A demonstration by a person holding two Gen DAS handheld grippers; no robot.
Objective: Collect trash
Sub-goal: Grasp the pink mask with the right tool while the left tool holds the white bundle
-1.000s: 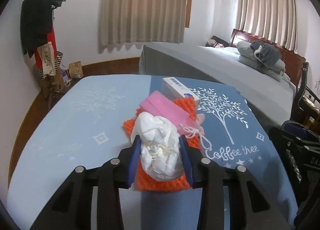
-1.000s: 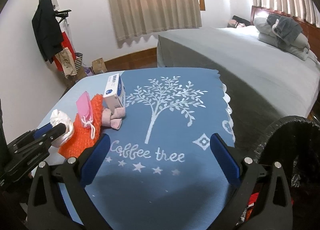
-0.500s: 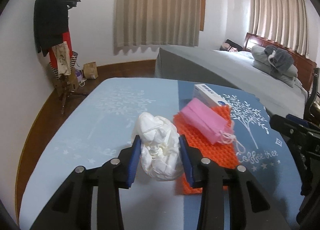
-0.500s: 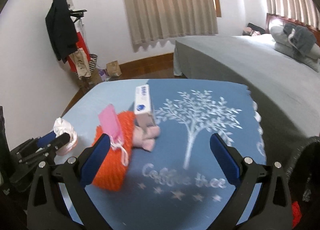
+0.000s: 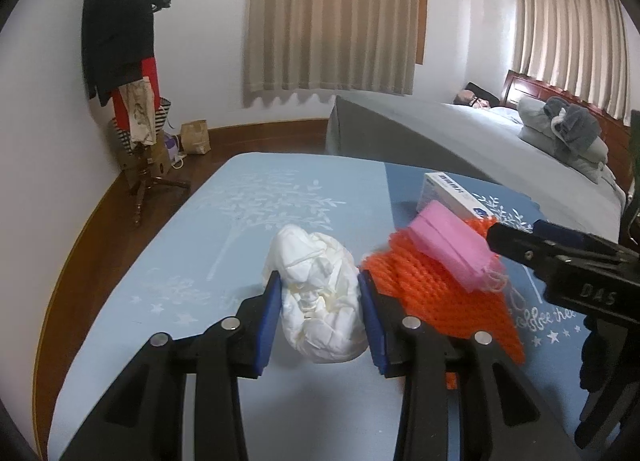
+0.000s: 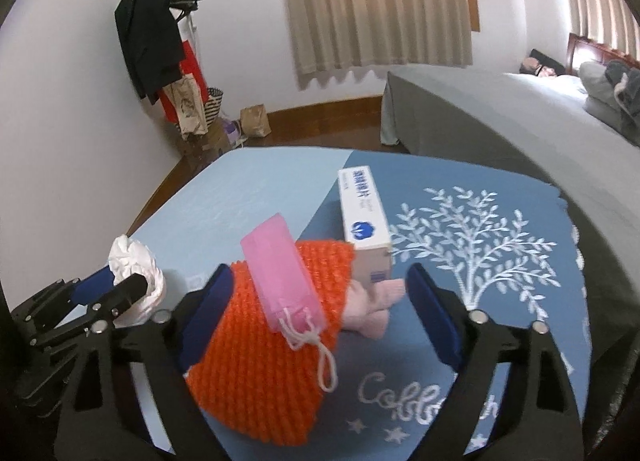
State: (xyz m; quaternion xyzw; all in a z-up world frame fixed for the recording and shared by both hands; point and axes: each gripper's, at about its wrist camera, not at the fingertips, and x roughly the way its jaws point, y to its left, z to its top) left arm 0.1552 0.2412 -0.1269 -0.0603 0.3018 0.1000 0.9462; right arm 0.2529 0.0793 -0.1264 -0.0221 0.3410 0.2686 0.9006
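Note:
My left gripper (image 5: 320,313) is shut on a crumpled white paper wad (image 5: 320,301), held just above the blue tablecloth (image 5: 240,221); the wad (image 6: 134,265) also shows at the left of the right wrist view. My right gripper (image 6: 320,313) has its jaws closing around an orange knitted piece (image 6: 272,361) with a pink drawstring pouch (image 6: 280,273) lying on top; the pads do not press on them. Behind stand a white and blue box (image 6: 364,217) and a pale pink soft thing (image 6: 376,301). In the left wrist view the orange piece (image 5: 432,293), pouch (image 5: 452,245) and box (image 5: 452,193) lie to the right.
A grey-covered bed (image 5: 480,141) stands beyond the table, with pillows and a grey garment (image 5: 568,121) at its head. A coat stand with dark clothes (image 5: 120,41) and a paper bag (image 5: 196,137) stand by the left wall. The right gripper's body (image 5: 580,269) reaches in from the right.
The right gripper has swung left from the tree print to straddle the orange piece, and its jaws have narrowed. The left gripper has drifted left with the wad, off the orange piece.

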